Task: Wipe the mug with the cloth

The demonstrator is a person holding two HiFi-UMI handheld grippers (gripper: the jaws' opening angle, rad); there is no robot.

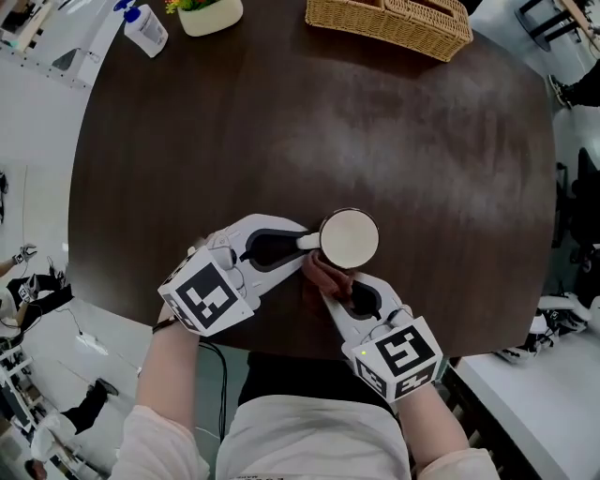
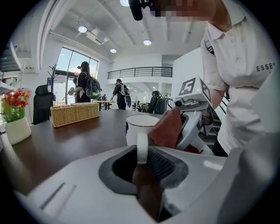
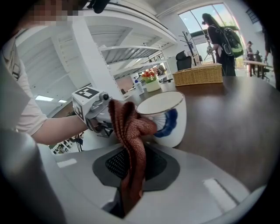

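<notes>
The white mug (image 1: 350, 237) stood upright near the front edge of the dark surface (image 1: 281, 131), its handle (image 2: 141, 148) clamped between the left tool's (image 1: 306, 241) jaws. The right tool (image 1: 330, 287), shut on the reddish cloth (image 1: 322, 271), held it against the mug's side.

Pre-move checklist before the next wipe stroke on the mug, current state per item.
1. Left gripper shut on the mug handle: ok.
2. Right gripper shut on the cloth: ok, a fold runs up between its jaws.
3. Cloth touching the mug: ok, it is bunched against the wall just under the rim.
4. Mug upright: ok, the rim looks level in both gripper views.
5. Room round the mug on the table: ok, the basket sits at the far edge.
6. Mug wall away from the cloth clean: cannot tell.
</notes>
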